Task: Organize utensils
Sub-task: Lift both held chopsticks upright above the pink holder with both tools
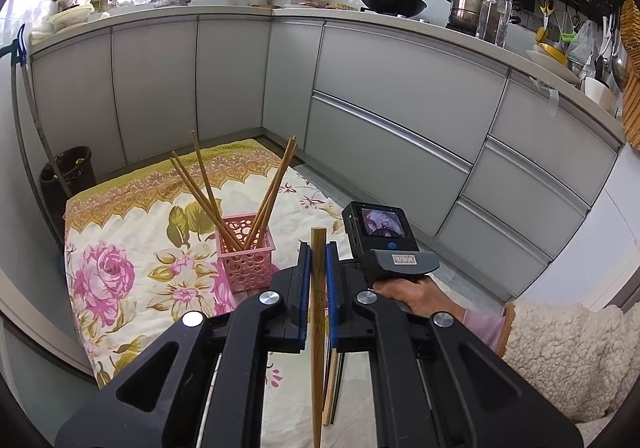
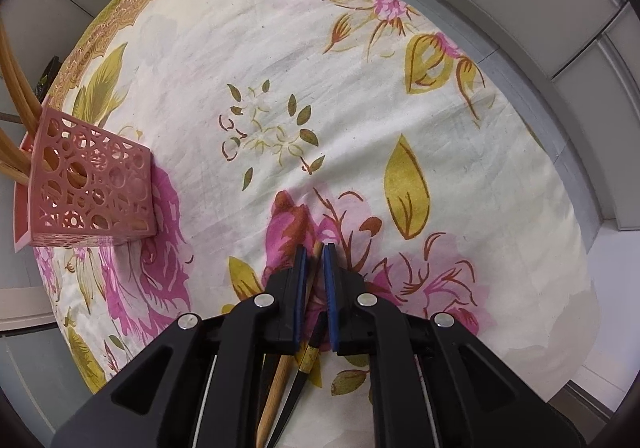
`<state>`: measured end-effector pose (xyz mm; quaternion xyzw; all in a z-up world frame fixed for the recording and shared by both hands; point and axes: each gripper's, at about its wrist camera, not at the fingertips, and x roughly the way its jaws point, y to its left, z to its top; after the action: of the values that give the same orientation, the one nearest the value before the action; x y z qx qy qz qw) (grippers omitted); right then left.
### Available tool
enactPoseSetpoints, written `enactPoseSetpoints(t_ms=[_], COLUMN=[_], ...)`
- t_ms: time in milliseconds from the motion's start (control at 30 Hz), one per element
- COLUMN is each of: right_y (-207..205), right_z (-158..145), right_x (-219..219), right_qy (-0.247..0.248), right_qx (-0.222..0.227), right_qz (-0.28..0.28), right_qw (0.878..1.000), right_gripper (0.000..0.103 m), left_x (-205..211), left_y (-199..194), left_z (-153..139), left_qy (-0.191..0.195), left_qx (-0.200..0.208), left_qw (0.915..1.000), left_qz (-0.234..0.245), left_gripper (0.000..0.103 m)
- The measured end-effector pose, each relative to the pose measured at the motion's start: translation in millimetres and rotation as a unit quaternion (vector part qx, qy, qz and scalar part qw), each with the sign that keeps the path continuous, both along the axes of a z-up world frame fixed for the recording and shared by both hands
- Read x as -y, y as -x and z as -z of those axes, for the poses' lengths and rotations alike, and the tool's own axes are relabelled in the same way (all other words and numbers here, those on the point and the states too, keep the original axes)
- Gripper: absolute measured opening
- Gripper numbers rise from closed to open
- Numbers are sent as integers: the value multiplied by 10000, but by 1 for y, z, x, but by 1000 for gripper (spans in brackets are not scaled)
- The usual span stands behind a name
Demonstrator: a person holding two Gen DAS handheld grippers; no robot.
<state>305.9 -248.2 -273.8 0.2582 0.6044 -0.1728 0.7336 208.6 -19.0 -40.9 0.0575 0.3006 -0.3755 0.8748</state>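
A pink perforated basket [image 1: 245,253] stands on the flowered cloth and holds several wooden chopsticks [image 1: 204,188] that lean outward. My left gripper [image 1: 318,268] is shut on a single wooden chopstick [image 1: 318,312], held above the cloth just right of the basket. More sticks [image 1: 332,388] lie on the cloth below it. My right gripper [image 2: 315,272] is down at the cloth, shut on a brown chopstick [image 2: 310,288]; a dark chopstick [image 2: 308,360] lies beside it. The basket [image 2: 90,184] is at that view's far left.
The flowered cloth [image 1: 132,256] covers a low table on the kitchen floor. Grey cabinets [image 1: 384,96] run behind and to the right. A black bin [image 1: 70,172] stands at the back left. My right hand and its gripper body [image 1: 384,244] sit just right of my left gripper.
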Motion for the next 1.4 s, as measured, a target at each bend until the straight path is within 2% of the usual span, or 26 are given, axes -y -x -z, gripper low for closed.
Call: enactPoseSetpoints(t_ms=[133,267,333,433,533,700,800,1033,1200,1400], right_y=[4,26,43,79,109,150,175,213,218,202], right_z=[-2,-4,-15,-50,-85,-143,-170,-221,-260,-301], right_x=[-10,-3,-4,-15,-26,-41,-48,-53,-51,-43], right_qy=[362,90,164,509,627,874,1002,1072,1111,1223], right_qx=[168,756,1116,1879,2550,3347,3601,4028,4316,4598], right_qz=[-63,9,-17,-332,-588,-1035,-1249,-1430,-1535,-1531], right_qw=[9992,9971,9936,9803,9631,9325,9191,8977,8820,8661], right_gripper=[9,7,7,7,6,5,5,5,5,5], left_x=[-2,-6,-7,-9,-9,-11,-8,0,0,8], left_y=[0,1,2,7,13,26,35,47,45,22], left_z=[-1,-3,-3,-8,-13,-22,-28,-44,-64,-89], left_qy=[46,112,127,188,262,507,508,450,499,443], left_qx=[23,56,77,150,262,352,405,581,777,1033], left_qw=[10000,9998,9997,9993,9986,9970,9969,9961,9937,9896], left_qz=[-73,-126,-191,-271,-364,-476,-439,-478,-630,-896], left_gripper=[7,7,7,7,7,7,7,7,6,6])
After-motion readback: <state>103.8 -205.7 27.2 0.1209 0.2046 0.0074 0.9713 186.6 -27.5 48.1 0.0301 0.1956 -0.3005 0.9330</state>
